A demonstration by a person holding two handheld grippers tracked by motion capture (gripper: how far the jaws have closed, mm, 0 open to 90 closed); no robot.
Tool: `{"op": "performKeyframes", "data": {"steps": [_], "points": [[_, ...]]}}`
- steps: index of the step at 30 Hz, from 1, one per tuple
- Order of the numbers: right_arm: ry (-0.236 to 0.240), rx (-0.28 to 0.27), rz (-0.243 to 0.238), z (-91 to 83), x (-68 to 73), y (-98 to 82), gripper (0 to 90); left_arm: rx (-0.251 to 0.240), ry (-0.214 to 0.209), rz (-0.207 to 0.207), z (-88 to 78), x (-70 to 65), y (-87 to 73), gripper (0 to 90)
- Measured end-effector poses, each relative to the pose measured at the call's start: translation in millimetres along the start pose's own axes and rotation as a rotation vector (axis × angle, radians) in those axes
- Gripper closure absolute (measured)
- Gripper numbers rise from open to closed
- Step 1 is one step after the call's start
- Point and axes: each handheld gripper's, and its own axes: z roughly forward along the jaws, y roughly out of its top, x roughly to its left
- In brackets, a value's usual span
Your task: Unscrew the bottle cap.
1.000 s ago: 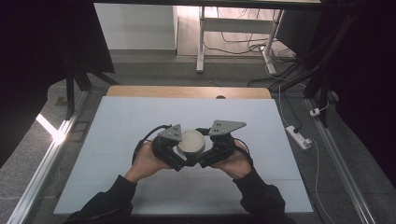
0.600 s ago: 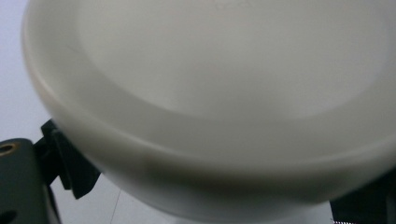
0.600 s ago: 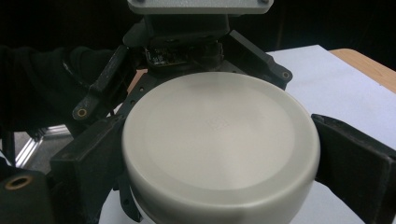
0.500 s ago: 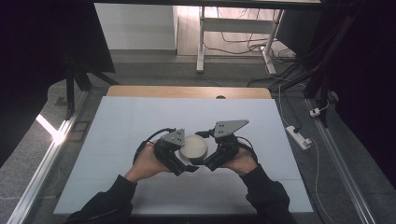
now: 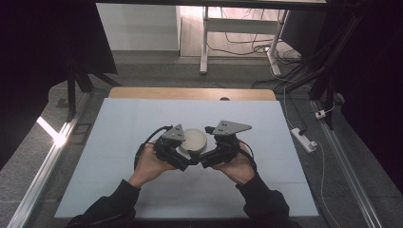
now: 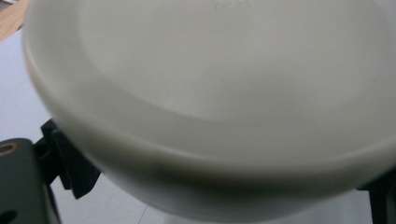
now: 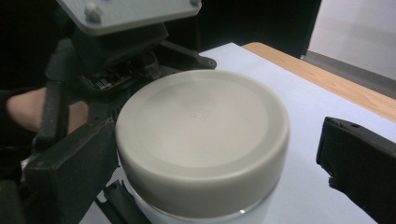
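Observation:
A round white jar (image 5: 194,137) with a flat cream lid (image 7: 201,126) stands near the middle of the pale table (image 5: 114,142). My left gripper (image 5: 184,153) comes at it from the left. Its jaws sit on either side of the jar body under the lid (image 6: 224,93), shut on it. My right gripper (image 5: 205,153) comes from the right and stands open around the lid. In the right gripper view (image 7: 215,144) its left jaw is against the lid and its right jaw stands a little apart. The left gripper's grey plate (image 7: 130,14) shows behind the jar.
The table's wooden far edge (image 5: 190,93) lies beyond the pale mat. A white power strip (image 5: 304,139) and cables lie on the floor at the right. A white desk frame (image 5: 204,42) stands behind the table.
Both hands and the jar have shifted only slightly on the table. The hold on the jar looks the same.

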Motion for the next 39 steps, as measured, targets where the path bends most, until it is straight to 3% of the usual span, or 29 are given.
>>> {"op": "performKeyframes", "data": {"steps": [4, 8, 13, 17, 29, 39], "points": [[-0.018, -0.007, -0.023, 3.0, 4.8, -1.0, 0.1, 0.003, -0.003, 0.002, 1.0, -2.1, 1.2, 7.4], [-0.004, -0.021, -0.022, 3.7, 6.4, -1.9, 4.3, 0.006, -0.008, 0.007, 1.4, -4.0, 2.5, 7.4], [0.001, -0.015, -0.055, 3.0, 8.9, -1.4, 6.7, 0.011, -0.022, 0.021, 2.4, -4.4, 2.3, 7.4], [0.051, -0.008, -0.046, 1.4, 4.5, -1.9, 6.8, 0.011, -0.06, 0.032, 2.8, -3.4, 1.6, 7.4], [0.285, -0.001, -0.098, -7.6, -9.2, -2.3, 6.8, 0.013, -0.202, 0.116, 1.5, -6.7, 2.5, 7.4], [0.302, -0.01, -0.11, -8.6, -9.0, -3.1, 6.9, 0.016, -0.211, 0.126, 1.5, -6.7, 2.2, 7.4]]}}
